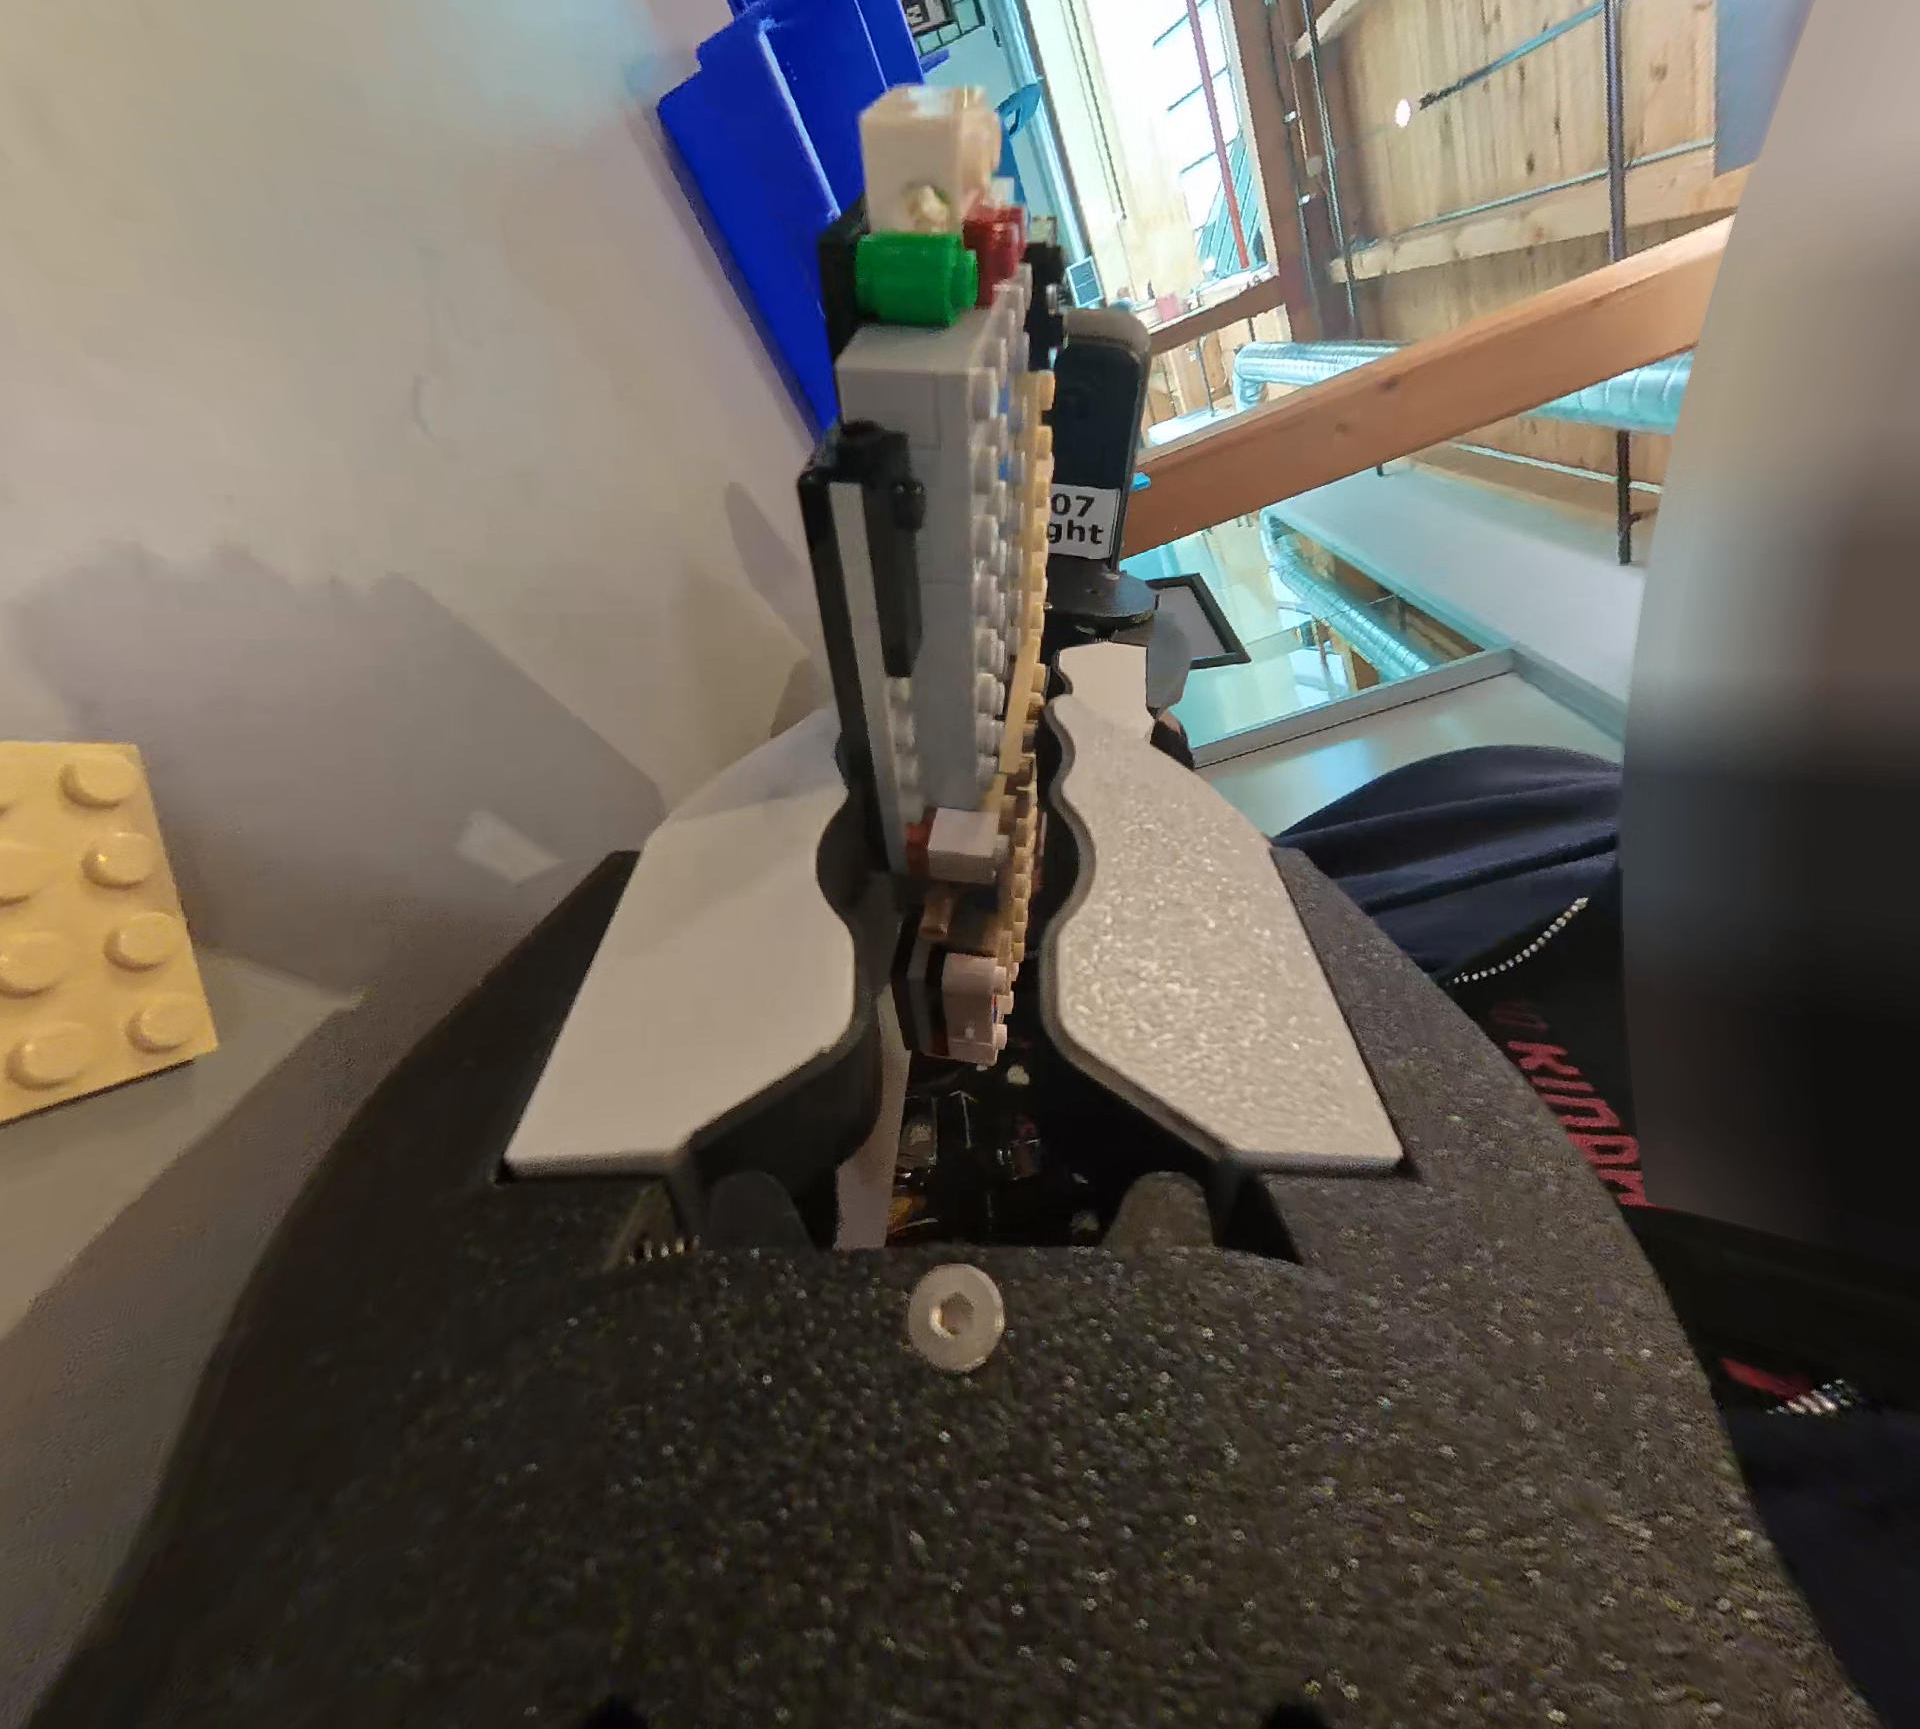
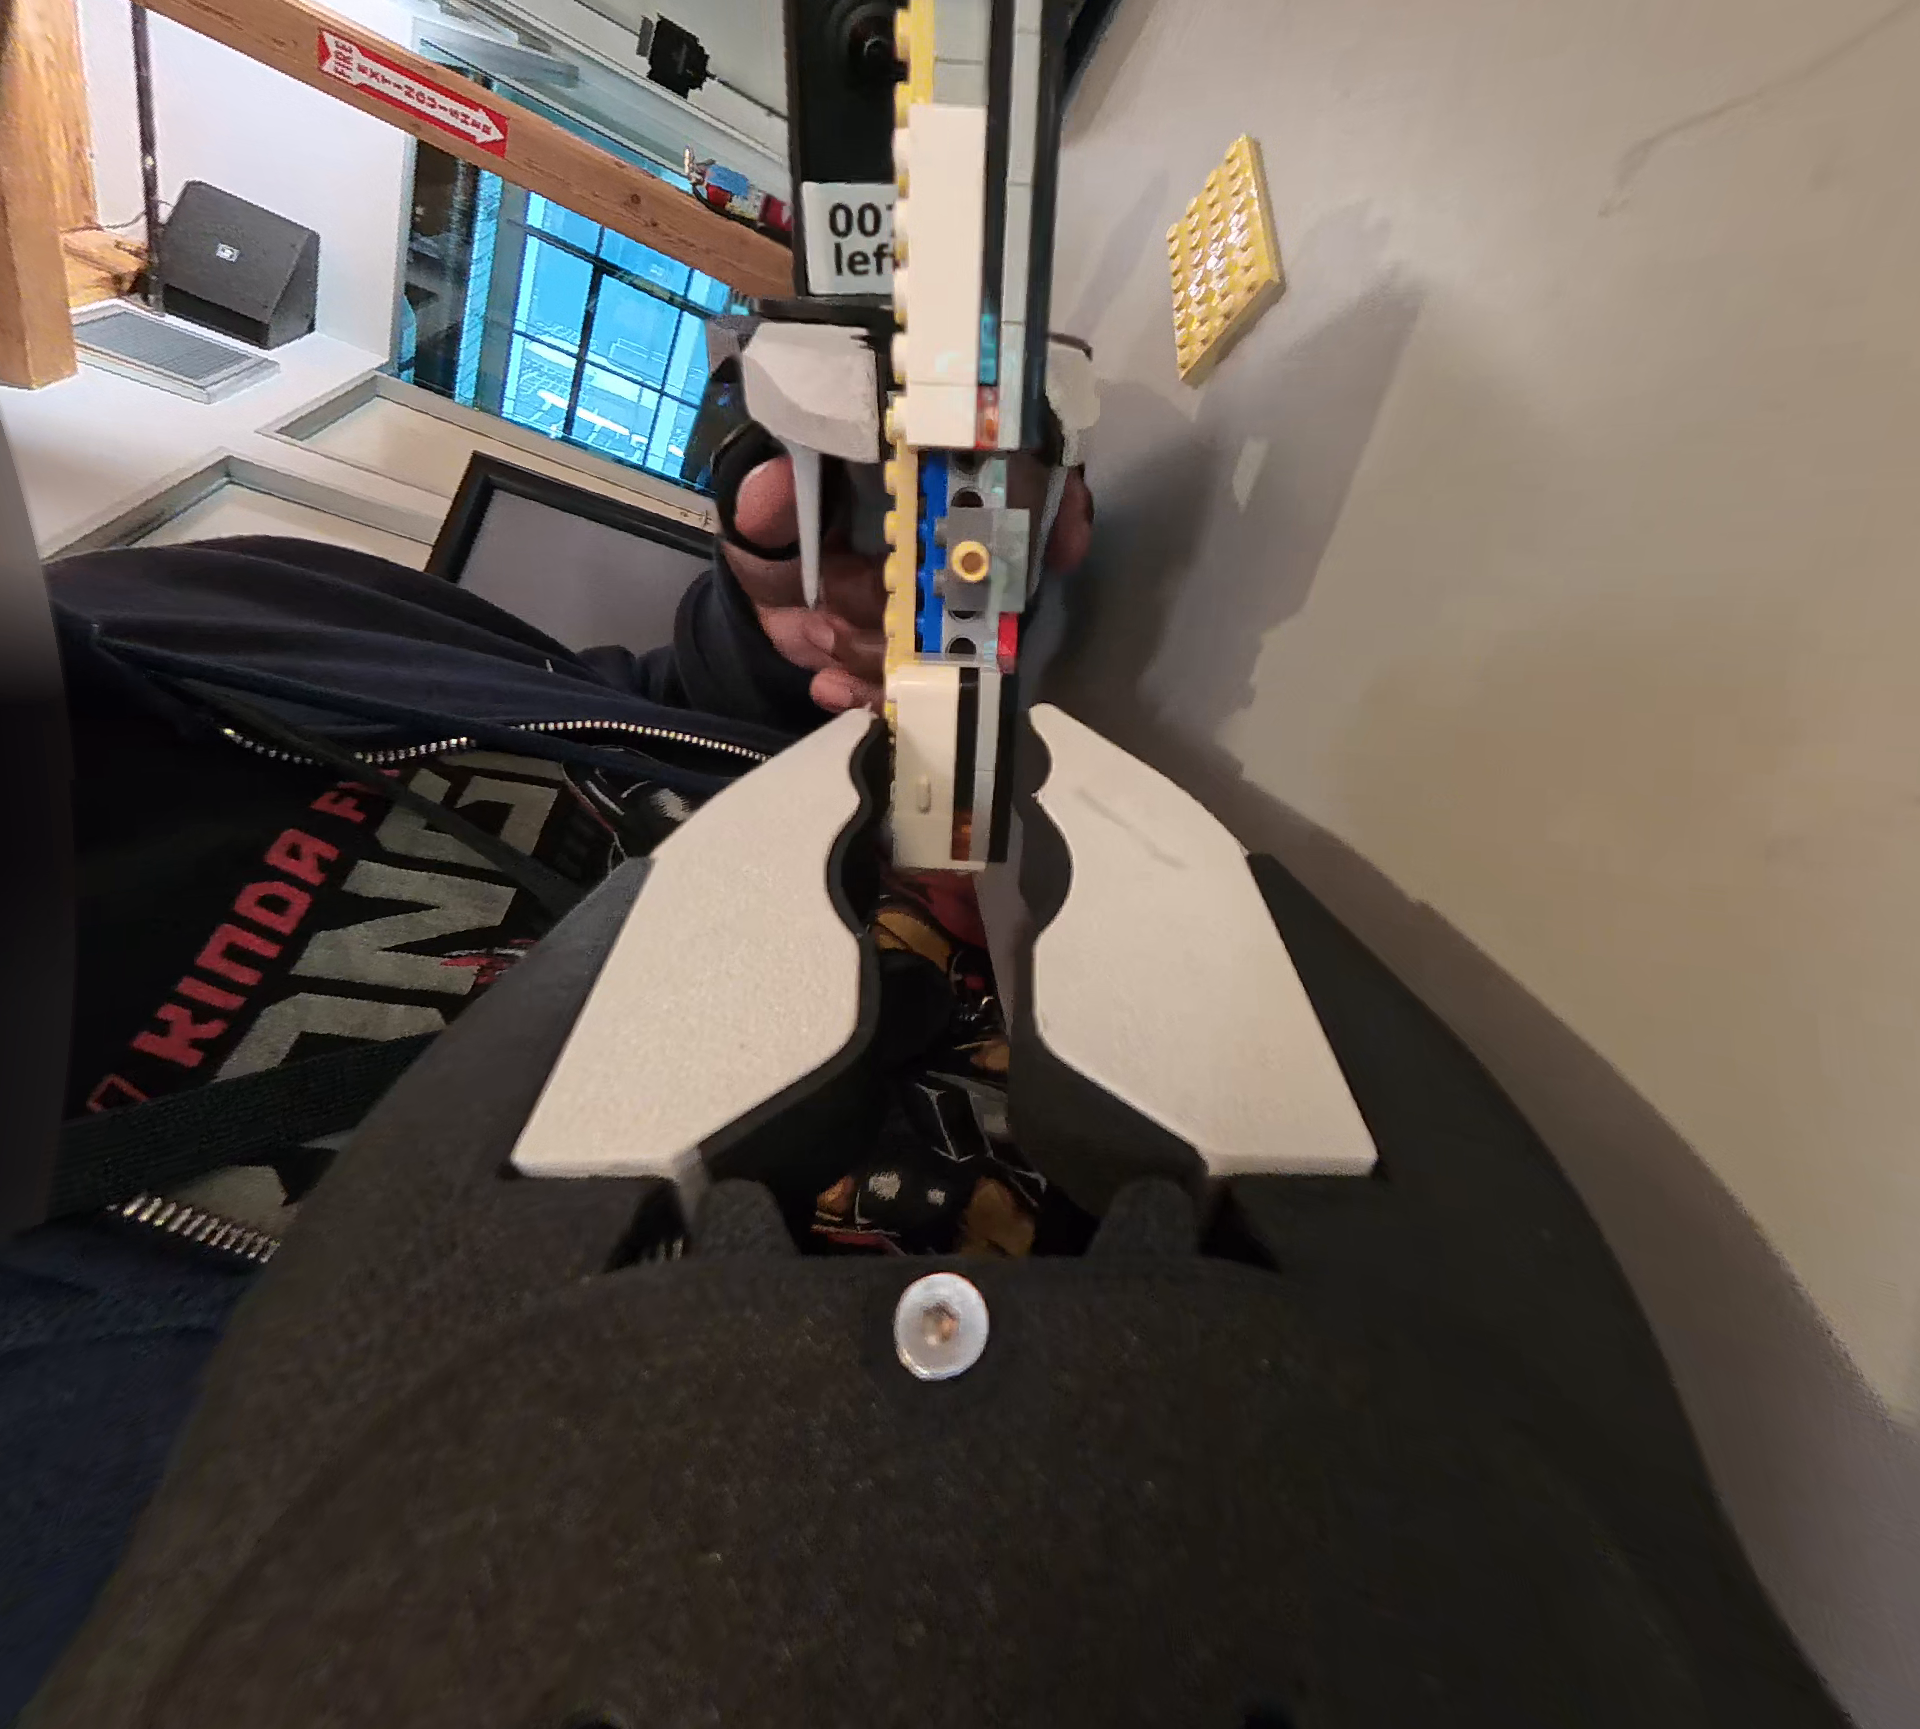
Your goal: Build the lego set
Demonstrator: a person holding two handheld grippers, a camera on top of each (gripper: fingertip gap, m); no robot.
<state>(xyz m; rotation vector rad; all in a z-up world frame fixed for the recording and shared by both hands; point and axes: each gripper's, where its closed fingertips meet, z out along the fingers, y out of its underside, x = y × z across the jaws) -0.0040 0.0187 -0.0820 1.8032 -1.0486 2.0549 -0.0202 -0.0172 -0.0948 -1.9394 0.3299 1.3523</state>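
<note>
- The left gripper [image 1: 956, 744] is clamped on one end of a long brick model [image 1: 951, 536], held in the air.
- The right gripper [image 2: 951, 723] has the other end between its fingers; whether they press it I cannot tell.
- A tan plate [image 1: 83, 921] lies on the grey table [image 1: 312, 432].

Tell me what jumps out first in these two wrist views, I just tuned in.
A long, flat toy-brick assembly stands on edge, spanning between the left gripper and the right gripper, each with one end between its fingers. A green round piece and a white block sit at its far end in the left wrist view. A tan studded plate lies on the grey table, with a blue bin behind.
</note>
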